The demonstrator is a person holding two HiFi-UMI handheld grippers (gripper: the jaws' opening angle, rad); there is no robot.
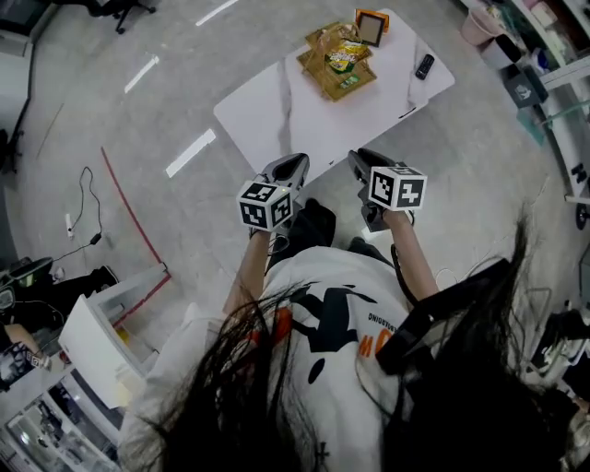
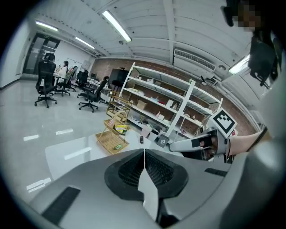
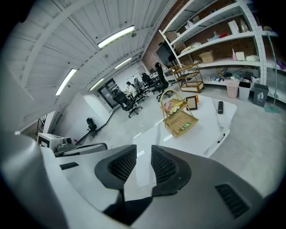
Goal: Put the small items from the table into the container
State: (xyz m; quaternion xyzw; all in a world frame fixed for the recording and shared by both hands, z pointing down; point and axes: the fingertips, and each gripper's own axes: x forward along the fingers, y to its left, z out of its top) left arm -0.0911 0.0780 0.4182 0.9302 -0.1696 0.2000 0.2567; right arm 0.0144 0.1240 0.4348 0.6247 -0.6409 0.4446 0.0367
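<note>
The left gripper has its jaws pressed together with nothing between them. The right gripper stands part open, its gap showing only floor and table. Both are empty.

Beyond them, well apart, stands the white table. At its far middle is the wicker basket, with snack packets already inside. Right of it, on the bare top, lies a black remote, with a slim black item at the near right edge. A small orange-edged frame stands at the far end.

Some items are in the basket and some lie outside it, so I judge the job partly done. The grippers are neither picking nor placing, which fits either walking up for a pick or standing off after a drop. Taking the remote would call for closing the distance to the table's right side with the jaws spread wide enough to straddle it.

Both forearms reach forward from the waist, side by side, and the grippers tilt moderately down toward the table's near edge.
</note>
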